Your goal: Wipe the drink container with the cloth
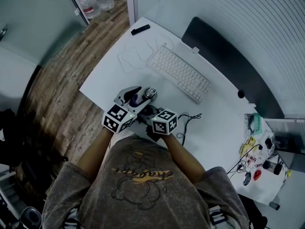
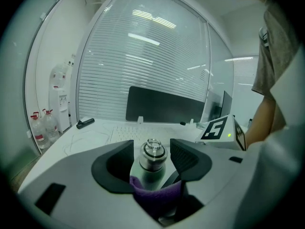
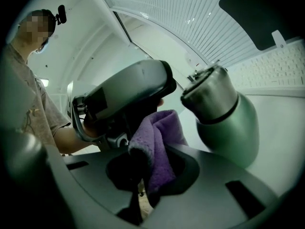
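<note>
One bottle [image 3: 224, 113] clamped in left gripper [image 2: 151, 152]; right gripper [image 3: 151, 173] pinches cloth [image 3: 159, 140]

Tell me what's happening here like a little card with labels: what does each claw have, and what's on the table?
left claw: closed on the bottle, one jaw on each side
right claw: pinching the purple cloth
bottle: greenish body, silver cap on top
purple cloth: bunched up, pressed against the lower part of the bottle
table: white, with a white keyboard beyond the bottle
</note>
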